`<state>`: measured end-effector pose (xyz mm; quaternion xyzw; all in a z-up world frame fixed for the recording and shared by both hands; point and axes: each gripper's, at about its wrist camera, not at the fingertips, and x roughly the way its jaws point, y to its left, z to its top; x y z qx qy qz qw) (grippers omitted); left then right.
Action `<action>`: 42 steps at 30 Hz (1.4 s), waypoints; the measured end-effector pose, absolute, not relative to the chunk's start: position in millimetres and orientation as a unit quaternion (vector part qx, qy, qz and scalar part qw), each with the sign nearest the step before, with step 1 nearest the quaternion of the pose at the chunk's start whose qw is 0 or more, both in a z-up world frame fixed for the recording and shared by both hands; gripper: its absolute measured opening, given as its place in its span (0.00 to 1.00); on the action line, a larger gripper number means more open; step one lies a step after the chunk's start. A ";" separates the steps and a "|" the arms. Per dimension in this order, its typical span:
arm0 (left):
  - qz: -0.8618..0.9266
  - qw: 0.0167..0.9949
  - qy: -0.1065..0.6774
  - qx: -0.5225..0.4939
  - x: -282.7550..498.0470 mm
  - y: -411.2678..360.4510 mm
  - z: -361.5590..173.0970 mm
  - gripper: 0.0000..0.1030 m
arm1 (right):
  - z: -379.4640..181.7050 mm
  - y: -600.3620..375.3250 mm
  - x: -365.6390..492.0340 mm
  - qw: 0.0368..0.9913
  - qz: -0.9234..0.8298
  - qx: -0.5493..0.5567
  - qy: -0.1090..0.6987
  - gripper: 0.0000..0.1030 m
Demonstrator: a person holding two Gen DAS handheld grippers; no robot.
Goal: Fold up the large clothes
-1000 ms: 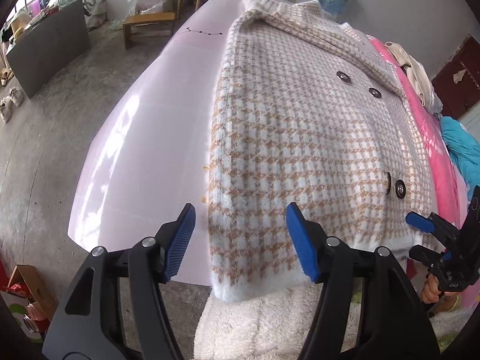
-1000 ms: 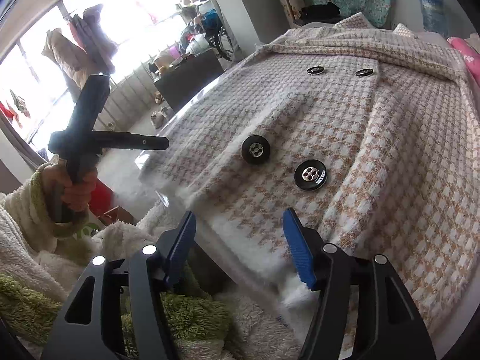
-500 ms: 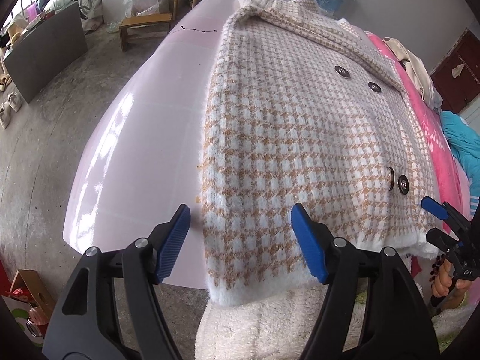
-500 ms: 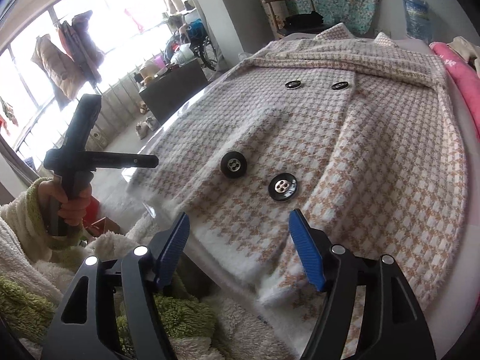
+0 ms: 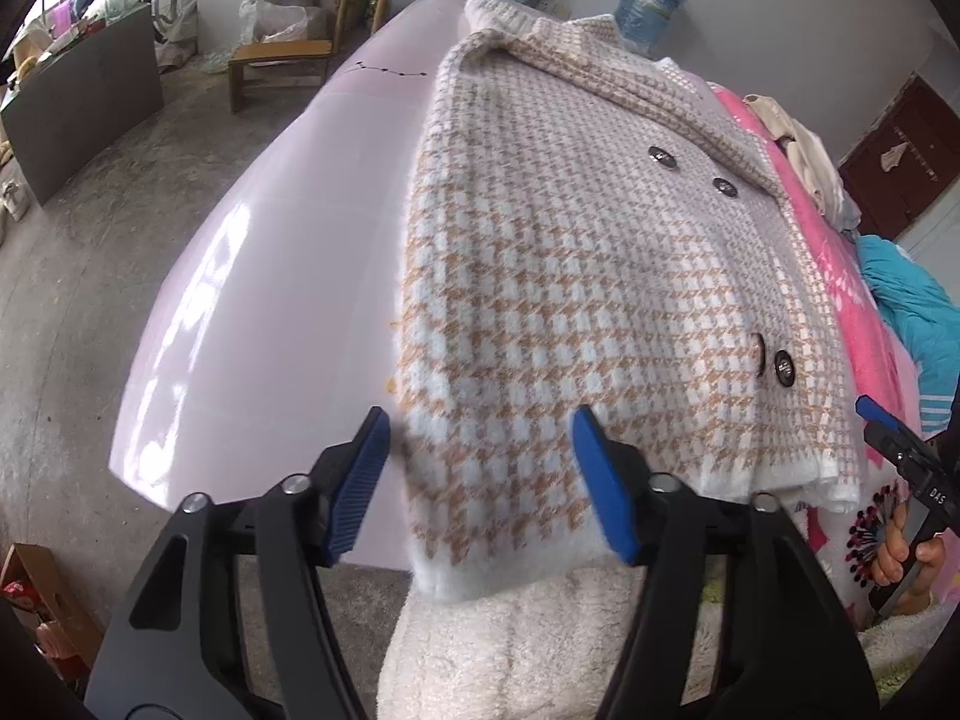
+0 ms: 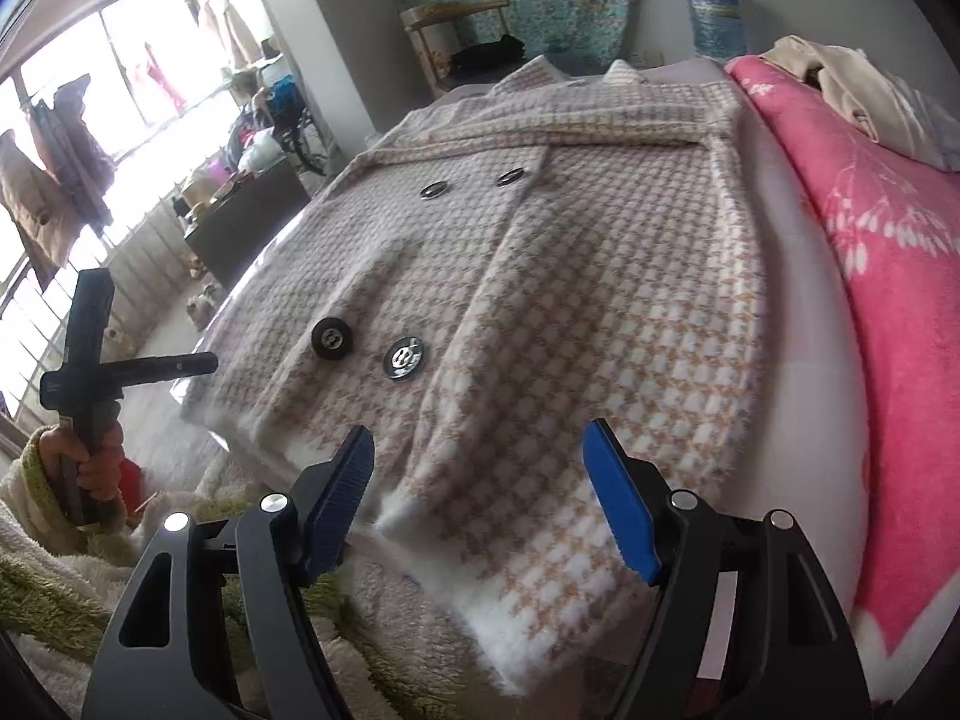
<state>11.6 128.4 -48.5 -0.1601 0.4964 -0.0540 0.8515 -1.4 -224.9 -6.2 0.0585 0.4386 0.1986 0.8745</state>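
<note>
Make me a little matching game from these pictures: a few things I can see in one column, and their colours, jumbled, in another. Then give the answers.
Things:
1. coat
2. blanket
3. table
4. finger pads

Colours:
A. bright pink with white flowers
B. blue
C. tan and white check
D. pale glossy lilac

Pairs: 1-C, 2-A, 3-D, 4-B
</note>
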 end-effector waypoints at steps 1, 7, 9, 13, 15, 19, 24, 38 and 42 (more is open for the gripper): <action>-0.058 0.851 0.495 -0.163 13.3 128.4 -49.0 0.52 | -5.5 -230.7 -3.4 0.877 0.181 0.061 0.440 0.69; -0.073 0.842 0.504 -0.177 17.2 128.7 -58.4 0.45 | -14.0 -257.0 -16.5 0.877 0.105 0.084 0.461 0.68; -0.074 0.838 0.510 -0.177 16.6 128.1 -59.7 0.45 | -19.1 -262.0 -19.0 0.872 0.099 0.102 0.469 0.68; -0.075 0.836 0.516 -0.173 15.5 125.9 -62.5 0.45 | -33.5 -263.8 -16.9 0.853 0.094 0.134 0.495 0.61; -0.075 0.835 0.519 -0.170 15.5 124.5 -62.9 0.45 | -38.9 -263.1 -16.7 0.846 0.089 0.141 0.507 0.57; -0.077 0.832 0.523 -0.167 14.8 124.3 -61.9 0.45 | -39.8 -262.0 -21.3 0.840 0.090 0.155 0.513 0.52; -0.074 0.831 0.527 -0.162 13.9 122.7 -62.5 0.45 | -42.8 -261.0 -23.3 0.833 0.099 0.161 0.520 0.43; -0.068 0.834 0.527 -0.149 11.6 118.4 -62.4 0.45 | -44.7 -260.9 -19.8 0.831 0.099 0.163 0.523 0.39; -0.068 0.834 0.527 -0.149 11.6 118.5 -62.4 0.45 | -44.4 -261.1 -20.1 0.831 0.099 0.163 0.523 0.39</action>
